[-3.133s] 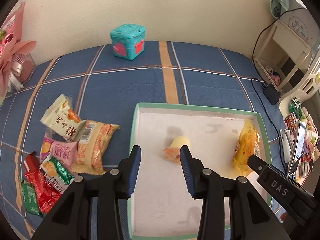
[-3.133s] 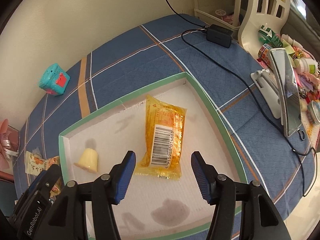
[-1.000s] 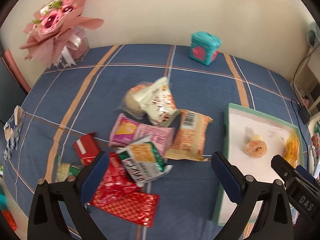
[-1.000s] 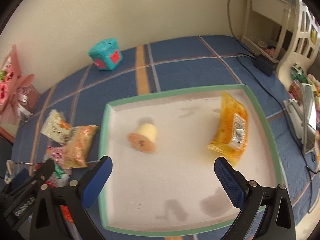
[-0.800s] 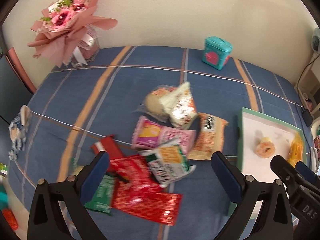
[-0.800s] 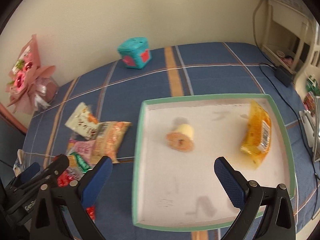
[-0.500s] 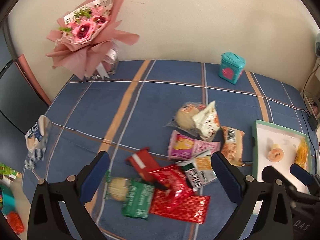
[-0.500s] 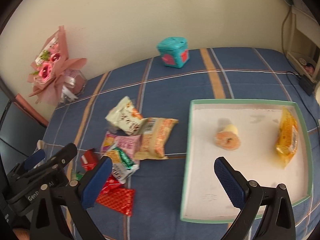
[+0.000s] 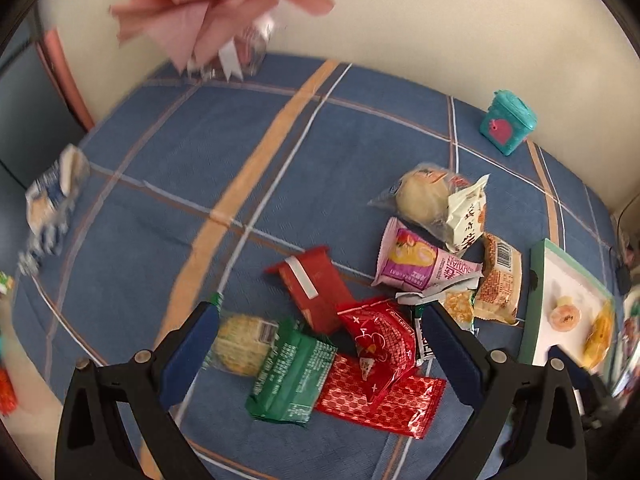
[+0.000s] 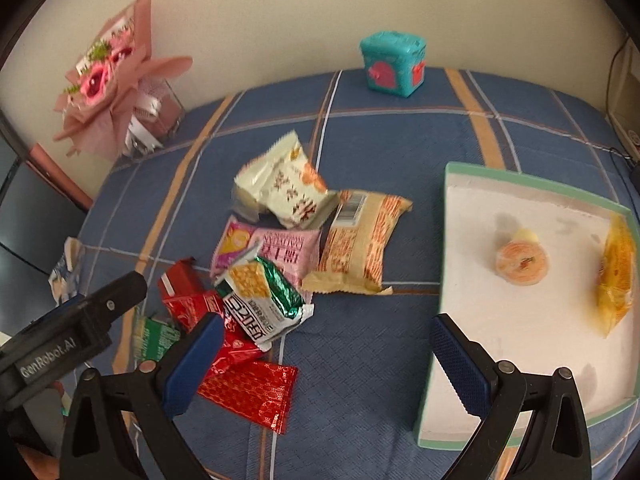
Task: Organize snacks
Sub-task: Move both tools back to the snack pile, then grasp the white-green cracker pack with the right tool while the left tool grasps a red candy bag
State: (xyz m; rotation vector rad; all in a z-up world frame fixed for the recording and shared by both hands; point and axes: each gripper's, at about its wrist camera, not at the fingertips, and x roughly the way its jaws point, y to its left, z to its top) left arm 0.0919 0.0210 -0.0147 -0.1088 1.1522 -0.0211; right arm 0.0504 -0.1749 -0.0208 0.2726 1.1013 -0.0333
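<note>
Both tools, left tool (image 9: 320,344) and right tool (image 10: 320,354), gape wide and empty; overlapping crinkly red foil packets (image 9: 380,348) risk a double pickup.

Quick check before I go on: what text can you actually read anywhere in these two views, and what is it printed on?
"GenRobot.AI": on the left gripper's black body, seen from the right wrist view.
Large Chinese characters on the white snack packet: visible, not reliably readable.
Barcode on the tan packet: digits too small.
Pink packet, green packet, bouquet card: print blurred.
</note>
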